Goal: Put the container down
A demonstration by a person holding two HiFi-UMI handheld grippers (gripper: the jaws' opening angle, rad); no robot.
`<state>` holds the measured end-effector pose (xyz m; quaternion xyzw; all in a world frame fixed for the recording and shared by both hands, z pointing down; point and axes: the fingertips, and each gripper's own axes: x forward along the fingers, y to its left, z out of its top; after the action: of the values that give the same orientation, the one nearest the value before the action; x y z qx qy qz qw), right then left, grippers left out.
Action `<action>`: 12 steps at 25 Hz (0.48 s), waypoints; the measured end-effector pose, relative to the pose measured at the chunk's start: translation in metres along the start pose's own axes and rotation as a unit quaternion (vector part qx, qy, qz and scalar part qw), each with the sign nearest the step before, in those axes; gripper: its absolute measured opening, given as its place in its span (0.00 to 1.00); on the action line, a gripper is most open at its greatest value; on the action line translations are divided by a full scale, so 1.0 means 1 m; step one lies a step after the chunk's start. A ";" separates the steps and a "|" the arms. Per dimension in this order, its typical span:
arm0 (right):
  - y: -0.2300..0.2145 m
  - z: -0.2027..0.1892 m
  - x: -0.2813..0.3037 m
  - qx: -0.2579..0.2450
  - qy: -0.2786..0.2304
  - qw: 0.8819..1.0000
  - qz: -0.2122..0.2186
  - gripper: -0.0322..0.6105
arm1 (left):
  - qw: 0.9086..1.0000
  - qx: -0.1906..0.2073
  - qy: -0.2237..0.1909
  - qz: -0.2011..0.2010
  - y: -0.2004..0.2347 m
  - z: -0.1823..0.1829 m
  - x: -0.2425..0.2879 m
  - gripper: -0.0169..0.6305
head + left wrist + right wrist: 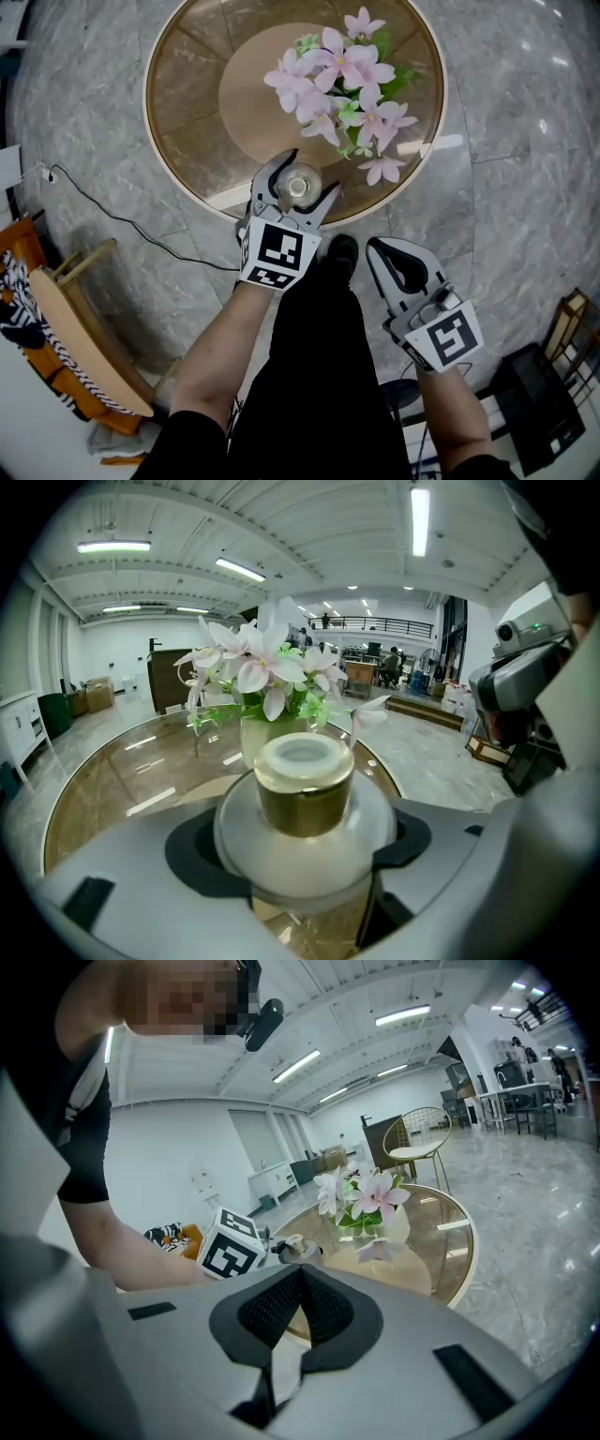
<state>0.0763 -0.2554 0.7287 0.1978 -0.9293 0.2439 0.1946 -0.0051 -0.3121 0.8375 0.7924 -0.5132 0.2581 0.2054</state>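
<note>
Left tool [309,174]: clamped round the belly of the container [305,803], a small round glass jar with a gold neck, held upright.
Container: at the 6 o'clock edge of the round glass tabletop [187,112], just inside the rim; whether its base touches the glass cannot be told.
Right tool [302,1283]: closed on nothing, held back by the person's leg, at 4 o'clock from the left tool and well apart from it.
Flowers [342,84]: pink blooms at 1 o'clock from the container, near but not touching it.
Risk, the rim: a release this close to the edge could leave the base partly off the tabletop, and the jar would likely tip to the stone floor [525,141].
Risk, the grip: the body is curved and smooth, so it may slide in the pads if the tool tilts.
Risk, the landing: glass on glass, so a fast drop could chip or skid.
Risk, the flowers: a push toward 12 o'clock could brush the petals.
</note>
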 end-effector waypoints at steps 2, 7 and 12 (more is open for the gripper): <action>0.002 0.000 0.000 0.002 -0.002 1.000 0.003 0.07 | 1.000 0.008 0.003 0.000 -0.001 -0.001 0.004 0.56; 0.006 -0.001 -0.002 0.007 -0.003 1.000 0.006 0.07 | 1.000 0.023 0.016 0.001 0.001 -0.006 0.012 0.56; 0.009 -0.005 -0.004 0.010 -0.003 1.000 0.008 0.07 | 0.999 0.028 0.027 0.001 0.001 -0.013 0.016 0.56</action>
<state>0.0766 -0.2447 0.7277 0.1927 -0.9291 0.2539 0.1877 -0.0036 -0.3162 0.8573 0.7898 -0.5008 0.2942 0.1970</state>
